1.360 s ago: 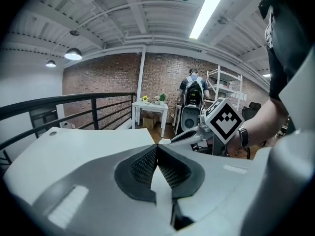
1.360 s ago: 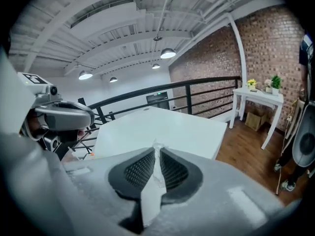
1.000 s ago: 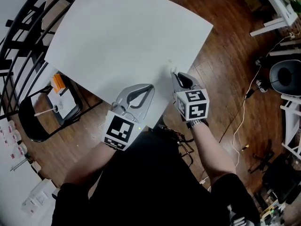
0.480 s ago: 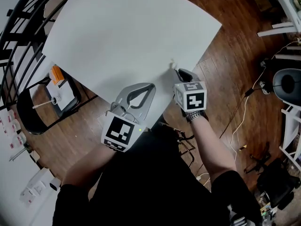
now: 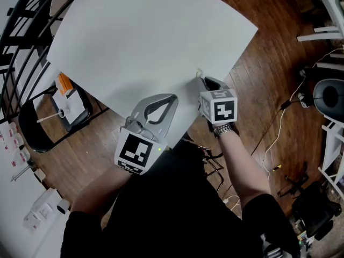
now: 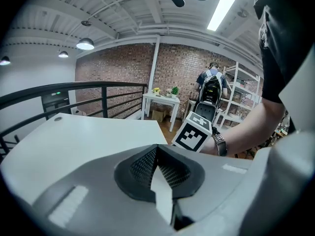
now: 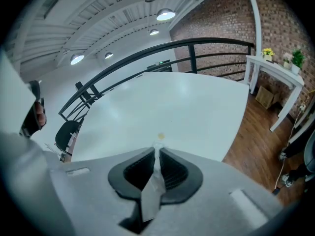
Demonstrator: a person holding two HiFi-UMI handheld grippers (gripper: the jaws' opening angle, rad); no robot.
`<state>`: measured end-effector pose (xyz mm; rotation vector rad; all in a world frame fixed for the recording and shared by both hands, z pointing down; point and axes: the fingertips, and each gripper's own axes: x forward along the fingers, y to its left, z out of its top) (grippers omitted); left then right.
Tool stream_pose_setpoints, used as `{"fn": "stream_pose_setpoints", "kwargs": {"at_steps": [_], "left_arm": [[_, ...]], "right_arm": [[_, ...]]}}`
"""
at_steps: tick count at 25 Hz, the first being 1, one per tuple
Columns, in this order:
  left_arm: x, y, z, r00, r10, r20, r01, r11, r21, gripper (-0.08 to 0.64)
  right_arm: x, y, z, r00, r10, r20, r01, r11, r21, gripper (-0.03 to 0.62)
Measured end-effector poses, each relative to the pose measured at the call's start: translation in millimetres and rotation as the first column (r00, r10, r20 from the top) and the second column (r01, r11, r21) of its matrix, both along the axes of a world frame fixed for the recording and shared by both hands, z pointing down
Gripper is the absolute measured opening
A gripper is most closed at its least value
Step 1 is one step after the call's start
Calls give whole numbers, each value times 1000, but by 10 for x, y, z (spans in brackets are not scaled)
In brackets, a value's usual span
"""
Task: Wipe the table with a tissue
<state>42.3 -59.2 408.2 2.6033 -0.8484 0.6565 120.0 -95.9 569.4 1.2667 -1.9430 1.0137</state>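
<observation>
The white table (image 5: pixel 145 42) fills the upper middle of the head view. My right gripper (image 5: pixel 201 79) is at its near right edge, shut on a thin strip of white tissue (image 7: pixel 156 157) whose tip pokes out past the jaws onto the tabletop (image 7: pixel 187 107). A small yellowish spot (image 7: pixel 160 136) lies on the table just beyond the tissue's tip. My left gripper (image 5: pixel 171 98) hovers over the near edge to the left, jaws shut, with nothing seen sticking out of them. In the left gripper view the right gripper's marker cube (image 6: pixel 197 133) shows ahead.
A black chair (image 5: pixel 32 133) with an orange box (image 5: pixel 65 83) and papers stands left of the table, beside a black railing (image 5: pixel 21 20). Wooden floor (image 5: pixel 258 85) with cables lies to the right. A small white side table (image 7: pixel 273 67) and a distant person (image 6: pixel 211 86) are beyond.
The right gripper has edged slightly further onto the table with the tissue. The left gripper has stayed about where it was.
</observation>
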Motion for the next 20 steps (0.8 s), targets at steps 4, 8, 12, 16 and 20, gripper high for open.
{"fn": "stream_pose_setpoints", "kwargs": {"at_steps": [4,8,12,16,20], "left_arm": [[-16,-41,13,1000,-7,-2,7,1000,-3,15],[-29,-47,20,1000,-10,1,10,1000,-2,15],[-51,-60,11,1000,-18,3,18,1000,-2,15],[-77,-83,5,1000,-26,6,26,1000,0,15],[-101,-98,-10,999,-35,8,35,999,2,15]], "right_arm": [[-11,-41,8,1000,-4,-1,4,1000,2,18],[-22,-85,15,1000,-6,-1,6,1000,4,18],[-39,-144,-1,1000,-9,4,9,1000,10,18],[-52,-211,1,1000,-16,-1,16,1000,13,17],[-55,-268,-2,1000,-23,-6,23,1000,12,17]]}}
